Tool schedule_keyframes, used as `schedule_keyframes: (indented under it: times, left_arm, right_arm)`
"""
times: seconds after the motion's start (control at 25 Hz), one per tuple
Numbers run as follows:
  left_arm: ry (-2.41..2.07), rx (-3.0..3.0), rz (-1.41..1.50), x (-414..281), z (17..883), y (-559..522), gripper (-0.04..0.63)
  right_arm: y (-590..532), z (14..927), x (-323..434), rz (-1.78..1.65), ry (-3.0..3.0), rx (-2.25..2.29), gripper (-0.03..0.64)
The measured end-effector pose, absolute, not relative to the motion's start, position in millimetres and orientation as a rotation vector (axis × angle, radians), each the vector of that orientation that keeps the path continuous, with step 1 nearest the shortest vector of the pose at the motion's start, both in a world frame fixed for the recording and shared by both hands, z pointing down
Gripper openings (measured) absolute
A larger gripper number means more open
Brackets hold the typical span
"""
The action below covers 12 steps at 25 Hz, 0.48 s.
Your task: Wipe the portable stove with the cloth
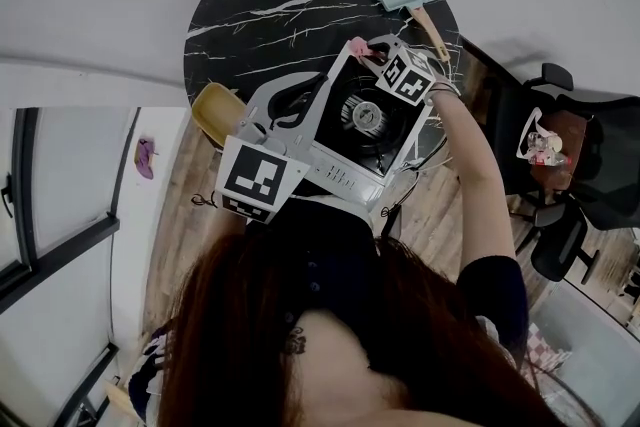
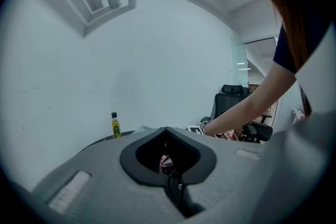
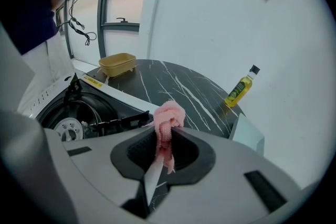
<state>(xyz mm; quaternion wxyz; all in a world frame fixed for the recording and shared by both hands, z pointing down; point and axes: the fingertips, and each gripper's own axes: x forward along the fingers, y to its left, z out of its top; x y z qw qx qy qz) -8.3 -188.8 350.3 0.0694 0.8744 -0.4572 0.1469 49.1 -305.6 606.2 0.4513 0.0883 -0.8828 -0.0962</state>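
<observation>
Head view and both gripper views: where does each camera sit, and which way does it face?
Head view: head-mounted, facing down at the stove; hair shows.
Left gripper view: level, toward the wall; the right arm shows.
Right gripper view: past fingers pinching the cloth, across the stove.
Both gripper views share the oil bottle.

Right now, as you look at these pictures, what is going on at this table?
A person stands over a portable stove on a round black table, a gripper in each hand. The right gripper is shut on a pink cloth at the stove's far edge. The left gripper, jaws together and empty, hovers over the stove's left side.
</observation>
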Motion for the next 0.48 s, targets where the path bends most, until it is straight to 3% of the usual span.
schedule_keyframes:
  times: [0.48]
  left_arm:
    - [-1.366, 2.650, 0.445, -4.9, 347.7, -188.9, 0.012]
  right_arm:
    - [-302.2, 607.2, 58.4, -0.235, -2.151, 0.194, 0.061]
